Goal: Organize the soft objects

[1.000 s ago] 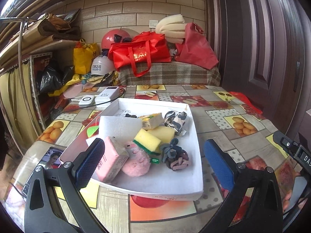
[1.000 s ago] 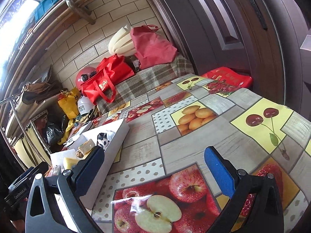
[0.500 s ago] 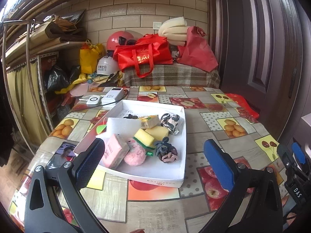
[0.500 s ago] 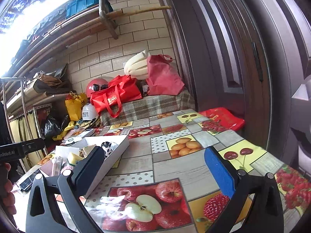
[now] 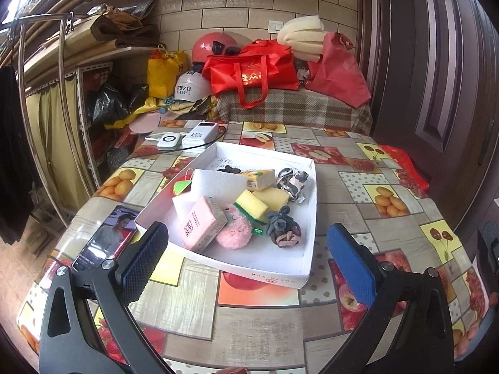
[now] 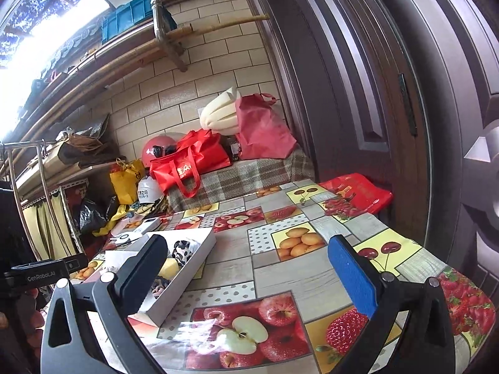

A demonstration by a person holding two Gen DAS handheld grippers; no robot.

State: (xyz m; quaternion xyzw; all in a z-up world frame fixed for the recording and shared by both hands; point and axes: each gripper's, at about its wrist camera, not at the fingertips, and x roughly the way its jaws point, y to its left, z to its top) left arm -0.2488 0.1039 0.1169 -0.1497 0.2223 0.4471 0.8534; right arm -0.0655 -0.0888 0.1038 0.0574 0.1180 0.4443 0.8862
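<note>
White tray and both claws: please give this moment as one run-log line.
left claw: open, empty, before tray | right claw: open, empty, over table | tray: holds sponge, pink box, hair ties

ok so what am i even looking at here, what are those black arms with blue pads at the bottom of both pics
Those are hand-held grippers, one in each of a person's hands, with a camera on each looking along its two fingers. One picture is from the left gripper, the other from the right gripper. Both are open and hold nothing. Below them is a table with a fruit-print cloth. On it sits a shallow white cardboard tray holding soft things: a pink fluffy ball, a yellow sponge with a green underside, a pink wrapped block and a black-and-white patterned cloth bundle. A smartphone with a lit screen lies left of the tray.
</note>
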